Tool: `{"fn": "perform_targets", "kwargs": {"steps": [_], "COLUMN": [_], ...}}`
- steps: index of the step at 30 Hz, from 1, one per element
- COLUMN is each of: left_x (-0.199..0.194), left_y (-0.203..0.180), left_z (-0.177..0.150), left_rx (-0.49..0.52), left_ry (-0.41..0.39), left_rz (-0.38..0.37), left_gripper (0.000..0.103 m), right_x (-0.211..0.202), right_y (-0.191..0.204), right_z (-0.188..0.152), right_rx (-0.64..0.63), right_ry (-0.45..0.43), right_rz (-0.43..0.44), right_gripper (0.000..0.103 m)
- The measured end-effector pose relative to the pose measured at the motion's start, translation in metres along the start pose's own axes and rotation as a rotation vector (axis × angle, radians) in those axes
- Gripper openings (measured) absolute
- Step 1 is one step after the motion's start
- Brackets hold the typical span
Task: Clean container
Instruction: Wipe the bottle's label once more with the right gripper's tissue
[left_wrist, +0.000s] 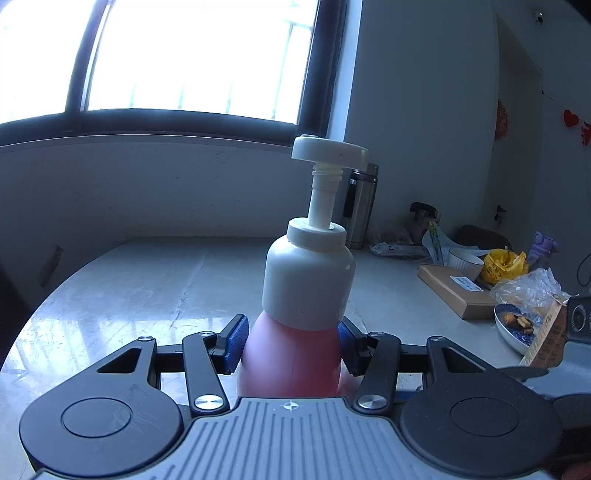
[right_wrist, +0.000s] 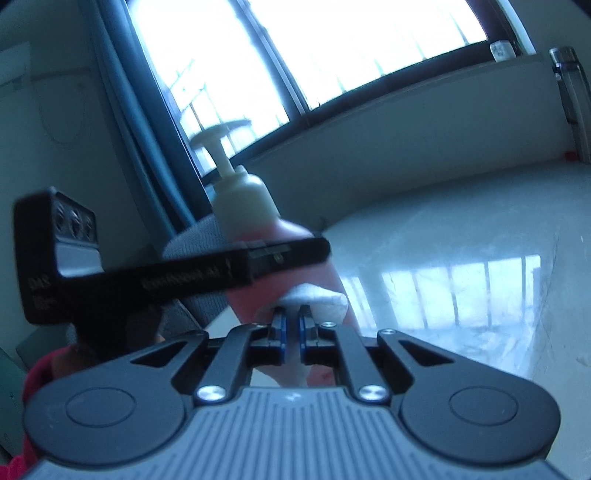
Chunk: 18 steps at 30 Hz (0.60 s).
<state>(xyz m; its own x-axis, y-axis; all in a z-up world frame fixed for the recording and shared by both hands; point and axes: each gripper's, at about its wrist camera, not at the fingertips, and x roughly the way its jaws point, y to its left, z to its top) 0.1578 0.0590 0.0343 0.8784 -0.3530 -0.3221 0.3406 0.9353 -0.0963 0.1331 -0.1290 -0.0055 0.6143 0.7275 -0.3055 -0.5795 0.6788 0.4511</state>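
A pump bottle (left_wrist: 295, 354) with a pink body and a white cap and pump head stands upright between the blue pads (left_wrist: 236, 343) of my left gripper (left_wrist: 291, 343), which is shut on its pink body above the pale table (left_wrist: 147, 288). In the right wrist view the same bottle (right_wrist: 247, 199) leans left, with the left gripper's black finger (right_wrist: 221, 273) across it. My right gripper (right_wrist: 292, 324) is shut on a white wipe (right_wrist: 321, 299), and the wipe lies against the lower pink side of the bottle. The picture is blurred there.
At the right of the table sit a steel flask (left_wrist: 360, 206), a cardboard box (left_wrist: 454, 291), a white bowl (left_wrist: 465, 264), a yellow bag (left_wrist: 504, 266), a plate with food (left_wrist: 515, 325) and a purple bottle (left_wrist: 541, 247). A wall under a window stands behind the table.
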Motion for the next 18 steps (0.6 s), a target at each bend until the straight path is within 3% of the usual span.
{"fn": "perform_targets", "kwargs": {"steps": [10, 18], "left_x": [0.001, 0.000], "left_y": [0.001, 0.002], "left_z": [0.001, 0.001], "left_rx": [-0.003, -0.002], "left_ry": [0.000, 0.001], "left_rz": [0.005, -0.001], "left_gripper": [0.054, 0.055], "right_x": [0.024, 0.016], "right_y": [0.000, 0.009], "right_z": [-0.017, -0.015], "right_rx": [-0.012, -0.030], "right_ry": [0.166, 0.135], "right_rz": [-0.082, -0.071], "right_gripper": [0.007, 0.008]}}
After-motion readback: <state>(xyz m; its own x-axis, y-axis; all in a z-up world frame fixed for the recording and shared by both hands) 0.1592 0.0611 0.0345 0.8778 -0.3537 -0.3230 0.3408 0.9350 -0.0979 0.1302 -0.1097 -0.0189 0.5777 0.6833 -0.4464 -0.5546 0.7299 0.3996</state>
